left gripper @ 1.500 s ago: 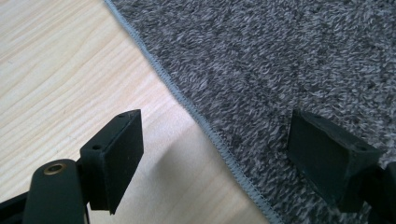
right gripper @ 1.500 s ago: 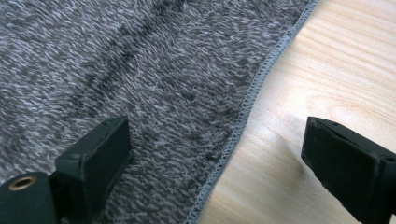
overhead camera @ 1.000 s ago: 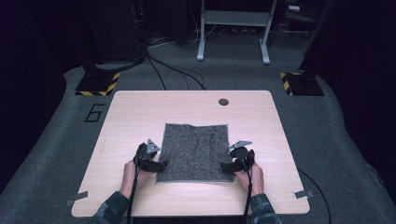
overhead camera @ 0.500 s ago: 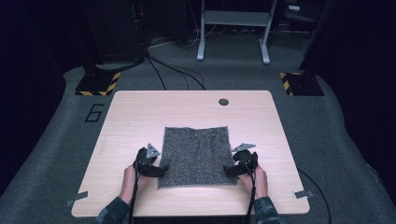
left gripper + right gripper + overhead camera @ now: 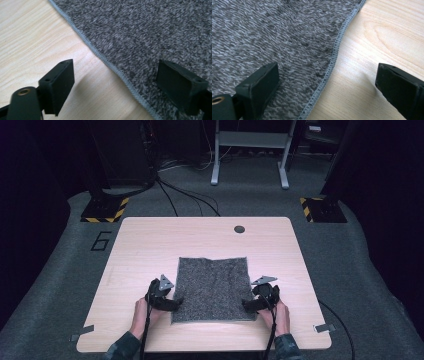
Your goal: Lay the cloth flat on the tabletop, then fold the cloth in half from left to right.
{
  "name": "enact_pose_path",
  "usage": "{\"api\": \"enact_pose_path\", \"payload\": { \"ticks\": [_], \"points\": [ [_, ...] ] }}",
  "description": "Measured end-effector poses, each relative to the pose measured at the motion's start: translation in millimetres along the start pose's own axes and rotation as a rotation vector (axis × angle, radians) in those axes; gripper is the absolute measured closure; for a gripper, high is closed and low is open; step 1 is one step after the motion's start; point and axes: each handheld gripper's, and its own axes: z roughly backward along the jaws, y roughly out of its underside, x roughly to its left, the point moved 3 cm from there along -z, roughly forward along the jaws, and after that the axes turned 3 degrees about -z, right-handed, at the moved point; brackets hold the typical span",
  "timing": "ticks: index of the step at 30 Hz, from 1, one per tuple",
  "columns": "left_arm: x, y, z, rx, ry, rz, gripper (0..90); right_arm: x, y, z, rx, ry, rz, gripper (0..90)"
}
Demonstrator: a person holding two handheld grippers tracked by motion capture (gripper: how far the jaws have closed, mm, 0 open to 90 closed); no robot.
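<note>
Now both hand-held grippers, left [image 5: 176,302] and right [image 5: 246,304], gape wide astride grey cloth [image 5: 212,287] edges, nothing gripped

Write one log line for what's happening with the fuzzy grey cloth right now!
cloth: grey cloth flat on table | left gripper: jaws open, astride left edge | right gripper: jaws open, astride right edge | held: nothing
</note>
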Motion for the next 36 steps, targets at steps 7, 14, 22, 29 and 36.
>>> {"api": "enact_pose_path", "payload": {
  "ticks": [7, 14, 22, 29, 36],
  "points": [
    [15.2, -9.7, 15.2, -0.05, 0.014, 0.048, 9.7, 5.7, -6.9, 15.9, -0.06, -0.046, -0.012, 5.2],
    [42.1, -27.1, 13.9, -0.066, 0.019, 0.074, 9.3, 42.6, -21.9, 27.9, -0.111, -0.116, 0.033, 5.5],
    [71.0, -42.9, -1.7, -0.072, 0.026, 0.109, 9.0, 93.1, -30.8, 23.8, -0.126, -0.188, 0.115, 7.5],
    [89.2, -52.7, -18.3, -0.049, 0.004, 0.136, 9.0, 131.3, -37.7, 11.2, -0.12, -0.245, 0.184, 7.0],
    [98.3, -64.9, -31.6, -0.042, 0.019, 0.164, 7.9, 171.0, -41.8, -1.8, -0.087, -0.287, 0.25, 6.4]
  ]
}}
